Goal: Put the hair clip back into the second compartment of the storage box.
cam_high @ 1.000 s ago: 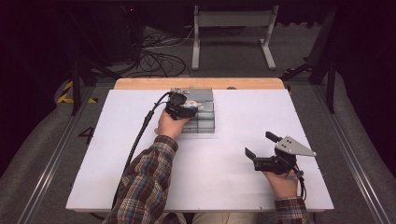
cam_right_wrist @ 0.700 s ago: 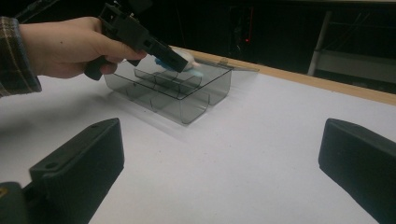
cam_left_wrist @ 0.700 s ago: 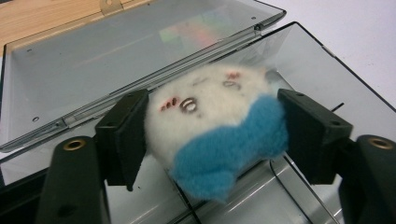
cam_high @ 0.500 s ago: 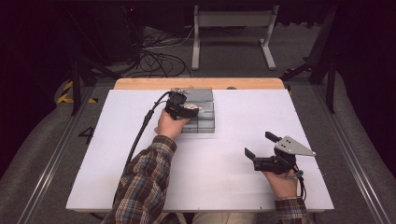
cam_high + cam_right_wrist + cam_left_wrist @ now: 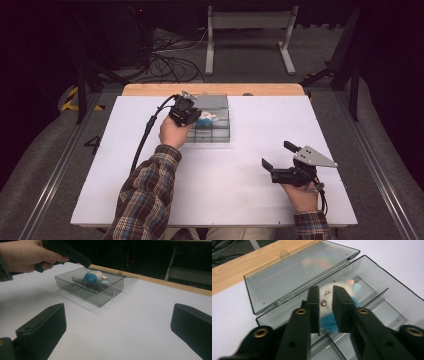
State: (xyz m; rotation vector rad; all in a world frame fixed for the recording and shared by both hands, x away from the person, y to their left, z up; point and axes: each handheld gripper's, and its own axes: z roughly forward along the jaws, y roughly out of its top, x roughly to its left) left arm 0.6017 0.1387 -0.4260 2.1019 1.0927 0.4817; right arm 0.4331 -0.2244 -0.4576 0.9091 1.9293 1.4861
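A smoky clear compartment box [image 5: 210, 136] stands open on the white table, its lid [image 5: 212, 101] laid back. A white-and-blue plush toy [image 5: 205, 119] lies in a rear compartment [image 5: 325, 300] [image 5: 93, 276]. My left gripper [image 5: 192, 118] hovers just above the box at the toy's left. Its jaws have just been closing to a narrow gap [image 5: 325, 288] with nothing between them, and the toy shows beyond the tips. In the right gripper view the left gripper [image 5: 86, 263] hangs apart from the toy. My right gripper [image 5: 278, 155] rests near the front right, jaws wide open [image 5: 117, 322] and empty.
A wooden strip [image 5: 150, 89] runs along the table's far edge behind the box. The box's front compartments [image 5: 100, 297] hold nothing. White tabletop [image 5: 280, 120] lies between the box and my right gripper. A metal stand [image 5: 250, 20] and cables are on the floor beyond.
My left gripper has lifted slightly over the box and shifted a little left. The right hand and its gripper have stayed where they were.
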